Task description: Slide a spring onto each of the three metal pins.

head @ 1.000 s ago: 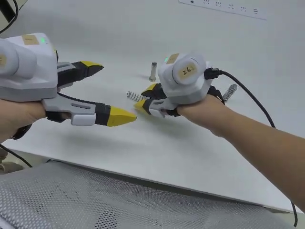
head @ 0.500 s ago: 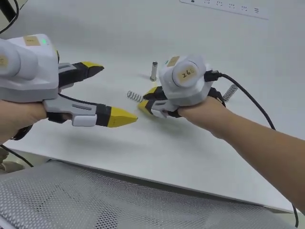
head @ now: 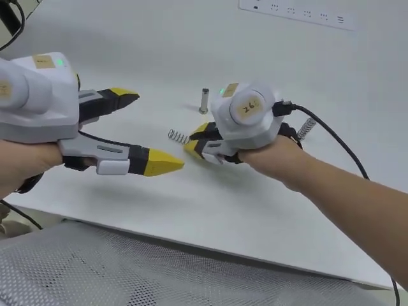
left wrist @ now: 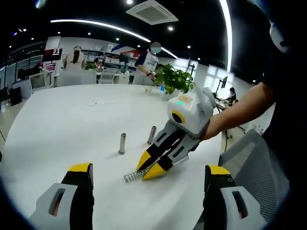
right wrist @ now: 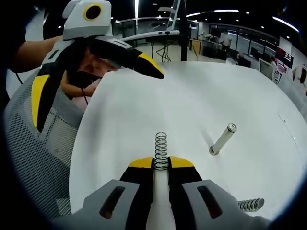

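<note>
My right claw (right wrist: 161,165) clenched on one end of a small coiled steel spring (right wrist: 161,146), low over the white worktop (head: 255,210) | left claw (head: 159,131) released, hovering | upright grey metal pin (right wrist: 221,139) bare, second spring (right wrist: 251,204) lying nearby | I judge all threading yet to do

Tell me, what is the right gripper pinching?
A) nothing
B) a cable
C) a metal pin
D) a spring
D: in its own view the right gripper is closed on one end of a spring, and the metal pin stands apart, untouched.
</note>
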Demonstrator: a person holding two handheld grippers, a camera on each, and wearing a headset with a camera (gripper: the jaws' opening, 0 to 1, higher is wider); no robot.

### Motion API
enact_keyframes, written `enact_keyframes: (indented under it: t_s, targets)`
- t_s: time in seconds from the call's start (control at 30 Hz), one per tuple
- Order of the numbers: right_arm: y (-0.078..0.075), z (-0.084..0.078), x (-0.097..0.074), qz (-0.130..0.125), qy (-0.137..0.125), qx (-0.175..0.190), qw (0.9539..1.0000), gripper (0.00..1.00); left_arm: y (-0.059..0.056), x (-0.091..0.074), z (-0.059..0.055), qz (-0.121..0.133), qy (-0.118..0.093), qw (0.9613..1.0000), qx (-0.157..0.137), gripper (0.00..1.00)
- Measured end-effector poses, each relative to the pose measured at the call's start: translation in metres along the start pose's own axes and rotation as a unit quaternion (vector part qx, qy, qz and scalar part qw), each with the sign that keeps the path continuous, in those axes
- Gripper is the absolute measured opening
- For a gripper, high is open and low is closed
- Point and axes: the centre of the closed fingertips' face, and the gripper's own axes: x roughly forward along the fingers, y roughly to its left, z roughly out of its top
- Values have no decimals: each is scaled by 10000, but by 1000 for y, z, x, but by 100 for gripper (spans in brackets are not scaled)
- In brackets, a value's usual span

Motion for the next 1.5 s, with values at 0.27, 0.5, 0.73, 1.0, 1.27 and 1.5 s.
enact_keyframes:
  t_s: [0.27,0.5,0.73,1.0,1.27,1.5]
  targets:
    - [3,9,-18,28,-193,-6,9998,8,-7,9,7,-108,-18,9999,50,93]
    - [3,11,-43,61,-343,-73,9994,8,-16,20,13,-249,-27,9996,120,93]
    - [-2,8,-67,22,-370,-173,9992,8,-25,28,16,-402,-6,9990,192,92]
    - [-3,0,-85,44,-273,-303,9992,8,-37,34,16,-597,57,9979,244,88]
    - [1,-8,-104,152,-188,-452,9987,8,-52,44,17,-850,143,9956,369,83]
    - [2,-13,-116,235,-133,-651,9975,8,-59,51,20,-1006,159,9938,445,81]
